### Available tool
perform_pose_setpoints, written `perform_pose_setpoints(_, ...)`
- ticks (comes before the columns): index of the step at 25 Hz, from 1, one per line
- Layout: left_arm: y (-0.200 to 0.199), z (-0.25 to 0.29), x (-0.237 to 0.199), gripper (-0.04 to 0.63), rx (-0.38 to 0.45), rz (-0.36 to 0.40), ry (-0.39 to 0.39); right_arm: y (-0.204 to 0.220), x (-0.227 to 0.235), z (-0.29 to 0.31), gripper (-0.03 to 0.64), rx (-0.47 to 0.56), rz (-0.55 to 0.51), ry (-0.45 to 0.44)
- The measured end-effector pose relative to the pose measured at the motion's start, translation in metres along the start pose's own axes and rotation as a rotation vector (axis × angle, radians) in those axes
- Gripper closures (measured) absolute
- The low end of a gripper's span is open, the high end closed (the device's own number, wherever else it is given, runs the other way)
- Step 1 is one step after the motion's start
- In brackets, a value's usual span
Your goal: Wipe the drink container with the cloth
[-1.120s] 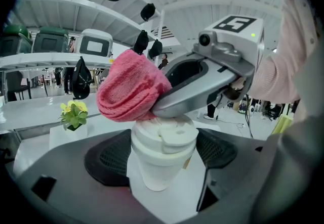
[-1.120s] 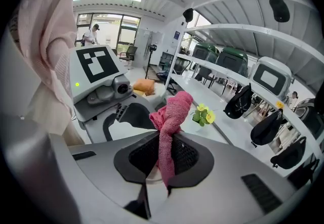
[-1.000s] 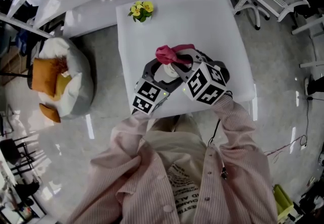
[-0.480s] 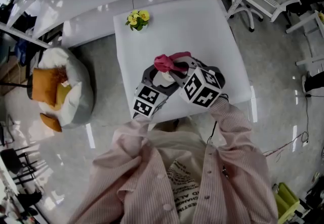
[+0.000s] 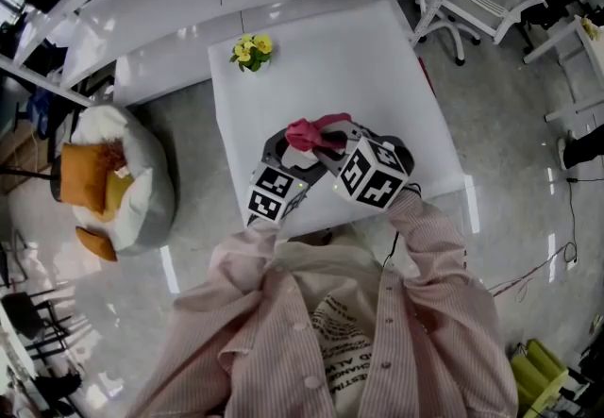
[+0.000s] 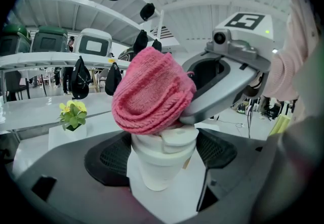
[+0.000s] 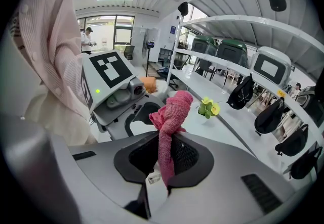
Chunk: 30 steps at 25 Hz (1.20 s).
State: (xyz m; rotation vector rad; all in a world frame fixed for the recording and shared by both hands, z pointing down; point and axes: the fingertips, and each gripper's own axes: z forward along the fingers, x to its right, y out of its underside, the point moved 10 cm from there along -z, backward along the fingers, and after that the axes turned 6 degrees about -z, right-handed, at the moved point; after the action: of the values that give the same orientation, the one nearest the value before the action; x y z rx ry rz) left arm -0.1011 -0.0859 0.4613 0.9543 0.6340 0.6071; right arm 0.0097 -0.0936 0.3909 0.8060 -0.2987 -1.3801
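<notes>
Standing upright, cup [image 6: 160, 168] clamped in left gripper [image 6: 162, 153], right gripper [image 7: 163, 161] pinching cloth [image 7: 170, 112] atop it

I see a deep pink ribbed-knit cloth [image 6: 152, 91], a plain off-white drink container [image 6: 161, 167], a glossy white tabletop [image 5: 368, 67], yellow flowers [image 5: 251, 49] with green leaves, and the person's sleeve [image 5: 444, 251] in pale pink pinstripes.

Open table [image 5: 377, 67] from 12 to 3 o'clock of cup [image 6: 161, 172]; flower pot [image 5: 251, 52] at 11, well apart. Cloth [image 6: 152, 94] capping cup; left gripper [image 6: 162, 149] and right gripper [image 7: 164, 160] crowding 5 to 7.
</notes>
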Motion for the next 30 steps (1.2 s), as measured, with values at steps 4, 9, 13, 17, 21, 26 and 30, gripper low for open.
perform_pose_setpoints(4, 0.001, -0.001, 0.000, 0.215, 0.001, 0.002, 0.002, 0.001, -0.006, -0.003, 0.578, -0.002, 0.009, 0.001)
perform_pose_setpoints(9, 0.001, -0.001, -0.001, 0.215, 0.002, -0.001, 0.004, 0.001, -0.010, -0.005, 0.578, 0.000, 0.023, 0.005)
perform_pose_setpoints(13, 0.002, -0.001, -0.001, 0.215, 0.003, 0.001, 0.005, 0.002, -0.014, -0.008, 0.578, 0.001, 0.035, 0.016)
perform_pose_setpoints(17, 0.002, -0.002, -0.001, 0.215, 0.002, 0.003, 0.008, 0.002, -0.020, -0.012, 0.578, 0.002, 0.043, 0.025)
perform_pose_setpoints(21, 0.002, -0.001, -0.001, 0.215, 0.001, 0.004, 0.009, 0.005, -0.026, -0.017, 0.578, 0.008, 0.056, 0.030)
perform_pose_setpoints(26, 0.004, -0.001, -0.001, 0.215, -0.004, -0.002, 0.014, 0.006, -0.032, -0.021, 0.578, 0.011, 0.071, 0.041)
perform_pose_setpoints(30, 0.005, -0.002, -0.001, 0.215, -0.004, -0.001, 0.016, 0.008, -0.036, -0.025, 0.578, 0.031, 0.097, 0.055)
